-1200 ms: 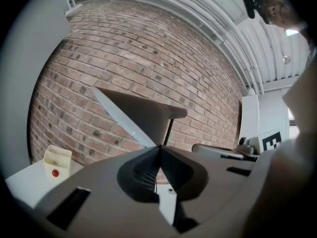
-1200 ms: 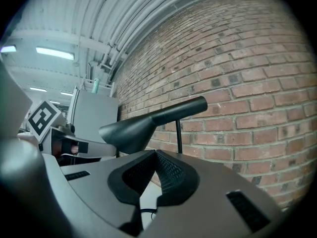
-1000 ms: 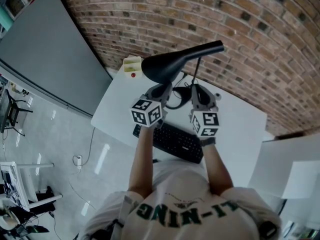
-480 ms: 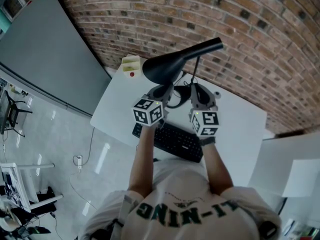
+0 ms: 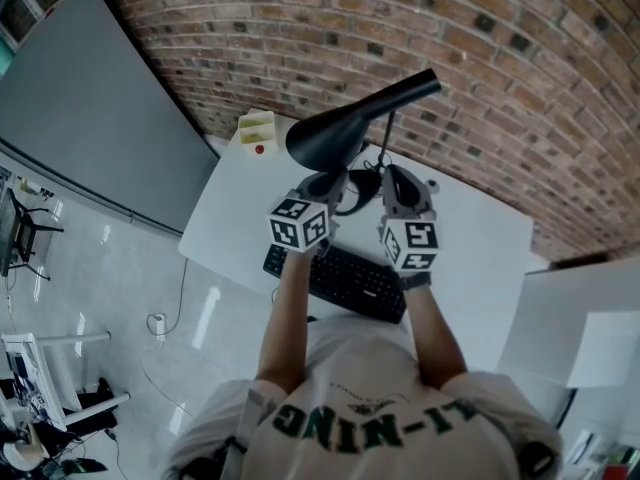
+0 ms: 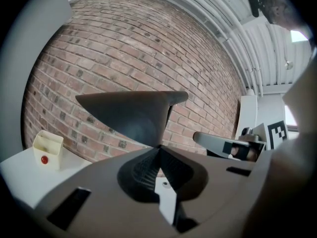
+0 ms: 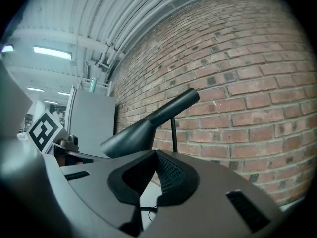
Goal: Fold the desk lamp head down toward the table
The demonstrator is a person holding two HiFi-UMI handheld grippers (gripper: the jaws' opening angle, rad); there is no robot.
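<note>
The black cone-shaped lamp head (image 5: 325, 138) stands raised on its thin stem (image 5: 389, 146) beyond the black keyboard (image 5: 345, 278), toward the brick wall (image 5: 350, 28) side of the white desk (image 5: 470, 233). Its wide mouth faces down and its narrow end points up, so it is not folded yet.

Over the last second almost nothing has moved. The left hand-held gripper (image 5: 322, 181) and the right hand-held gripper (image 5: 396, 184) sit where they were, side by side just past the keyboard's far edge and below the lamp head. The lamp's narrow end looks slightly higher than before, but the pale yellow box (image 5: 257, 125) far beyond the keyboard has shifted too. That small change is probably only the camera moving.

The left hand-held gripper has its jaws pressed together with nothing between them, and the lamp head hangs above and ahead of its tips, apart from them. The right one is closed and empty too, looking up at the lamp's neck and stem.

By my reading the fold has not begun (no contact shows in any view). With both sets of jaws closed, a push on the head seems more likely than a pinch.
</note>
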